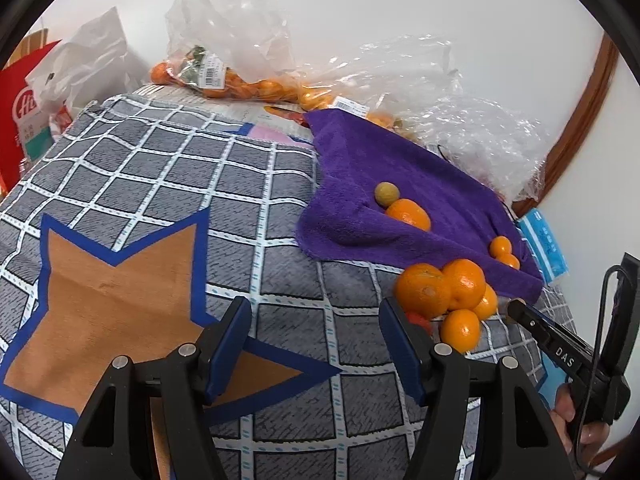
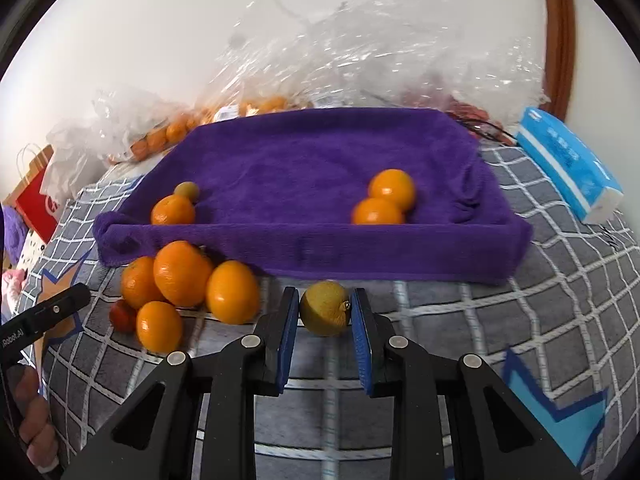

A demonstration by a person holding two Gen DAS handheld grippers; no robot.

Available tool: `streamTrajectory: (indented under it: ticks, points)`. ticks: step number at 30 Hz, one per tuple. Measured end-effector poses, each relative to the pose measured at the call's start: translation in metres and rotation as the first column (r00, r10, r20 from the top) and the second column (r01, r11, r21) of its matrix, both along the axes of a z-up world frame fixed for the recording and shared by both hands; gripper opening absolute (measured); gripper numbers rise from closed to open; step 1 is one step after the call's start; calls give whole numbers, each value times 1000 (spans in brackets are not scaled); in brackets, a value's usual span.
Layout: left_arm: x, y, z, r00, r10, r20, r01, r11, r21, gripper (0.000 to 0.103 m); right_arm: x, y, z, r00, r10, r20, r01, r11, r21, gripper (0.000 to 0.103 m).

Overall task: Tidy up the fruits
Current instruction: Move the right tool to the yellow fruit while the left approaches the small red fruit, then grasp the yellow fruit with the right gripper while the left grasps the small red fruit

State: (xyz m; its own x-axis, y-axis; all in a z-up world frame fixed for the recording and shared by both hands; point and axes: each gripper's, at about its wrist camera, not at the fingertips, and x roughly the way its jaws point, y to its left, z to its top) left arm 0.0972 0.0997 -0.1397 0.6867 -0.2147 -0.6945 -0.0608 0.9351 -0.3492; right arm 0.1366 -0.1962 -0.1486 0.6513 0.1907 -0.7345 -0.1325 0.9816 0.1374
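My right gripper [image 2: 325, 300] is shut on a small yellow-green fruit [image 2: 325, 314], which rests on the checked cloth just in front of the purple towel [image 2: 312, 160]. The towel holds two oranges [image 2: 390, 190] at its right. At its left lie one orange [image 2: 173, 210] and a small greenish fruit [image 2: 187, 190]. A pile of several oranges [image 2: 182, 274] with a small red fruit [image 2: 122, 316] lies left of the held fruit. My left gripper [image 1: 315, 306] stands open over the checked cloth, empty, with the orange pile [image 1: 440, 288] just to its right.
Clear plastic bags of oranges [image 1: 240, 84] and crumpled plastic [image 2: 360, 48] line the wall behind the towel. A blue tissue pack [image 2: 568, 164] lies at the right, a red paper bag [image 1: 24, 120] at the far left. A person's hand [image 2: 36, 424] holds the left gripper.
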Motion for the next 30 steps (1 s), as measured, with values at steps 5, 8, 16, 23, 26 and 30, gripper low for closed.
streamTrajectory:
  ticks: [5,8,16,23,26,30]
  points:
    - [-3,-15,6,996,-92,5,92,995,-43,61,-4,-19,0,1000,-9,18,9,1000,30,27]
    - [-1,-38,12,991,-133,-6,133,989,71,60,-5,-26,0,1000,-15,19,14,997,72,27]
    - [8,-80,6,970,-241,-46,243,925,291,36,-11,-24,2,999,-16,39,15,999,37,27]
    - [17,-74,5,964,-260,-51,264,939,220,33,-14,-24,3,999,-14,46,12,999,38,27]
    - [18,-79,2,961,-269,-66,277,933,230,33,-14,-23,2,999,-5,42,3,999,38,27]
    - [20,-78,2,964,-257,-66,265,936,230,27,-13,-23,3,999,-4,39,2,999,41,27]
